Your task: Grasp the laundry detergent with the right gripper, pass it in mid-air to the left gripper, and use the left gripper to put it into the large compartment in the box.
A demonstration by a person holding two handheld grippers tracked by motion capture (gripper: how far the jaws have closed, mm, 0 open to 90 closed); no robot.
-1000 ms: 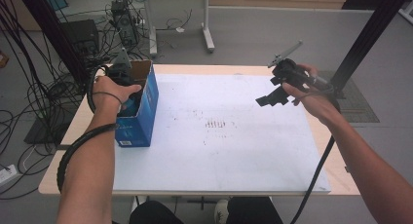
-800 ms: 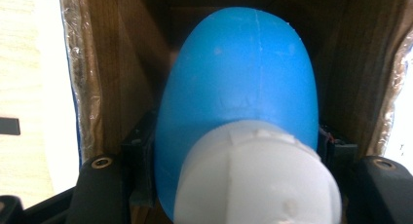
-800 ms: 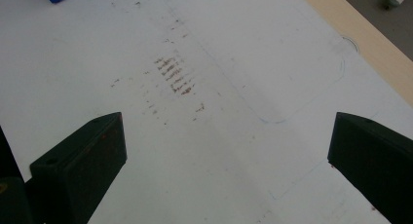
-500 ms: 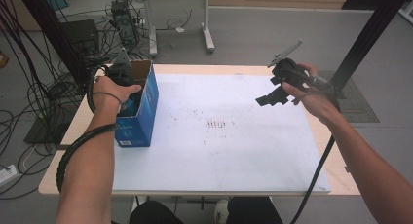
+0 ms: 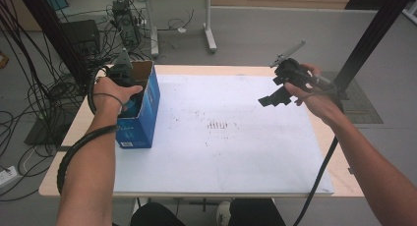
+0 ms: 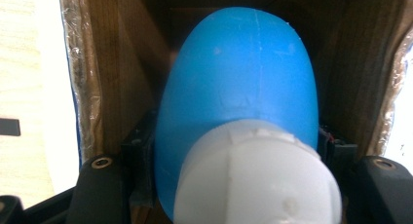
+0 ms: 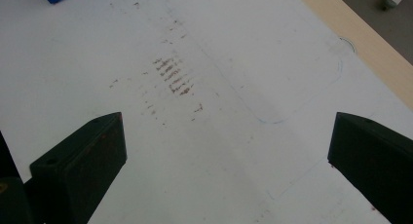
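An open blue cardboard box (image 5: pixel 145 113) stands on the left side of the white sheet (image 5: pixel 231 157). My left gripper (image 6: pixel 238 136) reaches down into it, with the person's hand over it in the high view. Its jaws are shut on a blue bottle (image 6: pixel 238 73) with a white cap (image 6: pixel 255 180), and the box's brown inner walls (image 6: pixel 112 73) are all around. My right gripper (image 5: pixel 275 97) hangs above the right part of the sheet, open and with nothing in it. In the right gripper view (image 7: pixel 226 151) its jaws stand wide apart over bare sheet.
Brown smudges (image 5: pixel 220 124) mark the sheet's middle, and they show again (image 7: pixel 173 75) in the right gripper view. The wooden table edge (image 5: pixel 327 142) borders the sheet on the right. Cables and equipment (image 5: pixel 83 34) lie on the floor at the far left.
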